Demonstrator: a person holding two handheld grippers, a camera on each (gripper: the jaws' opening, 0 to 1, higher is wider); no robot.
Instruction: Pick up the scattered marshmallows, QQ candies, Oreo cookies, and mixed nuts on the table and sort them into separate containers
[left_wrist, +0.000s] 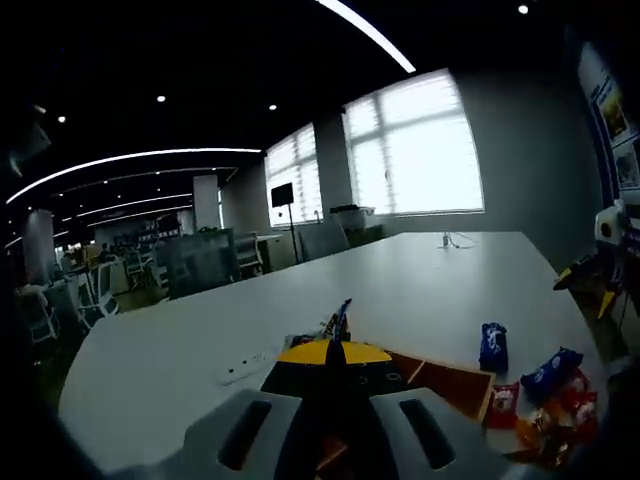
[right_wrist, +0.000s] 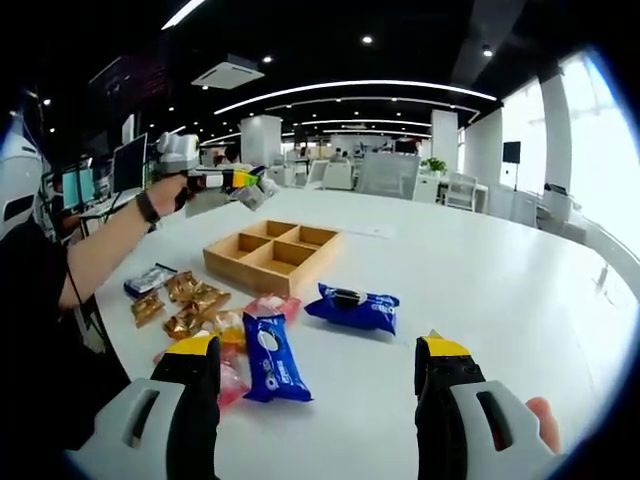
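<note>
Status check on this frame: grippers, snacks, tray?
Right gripper open over table. Left gripper shut on a small packet, above wooden tray. Tray compartments look empty; Oreo packs and other snacks scattered beside it.

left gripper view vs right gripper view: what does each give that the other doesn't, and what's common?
Left gripper view: close look at the left gripper, jaws closed on a colourful packet. Right gripper view: open right gripper, golden packets, a person's forearm, all four tray compartments. Both: wooden tray, blue Oreo packs, white table.
</note>
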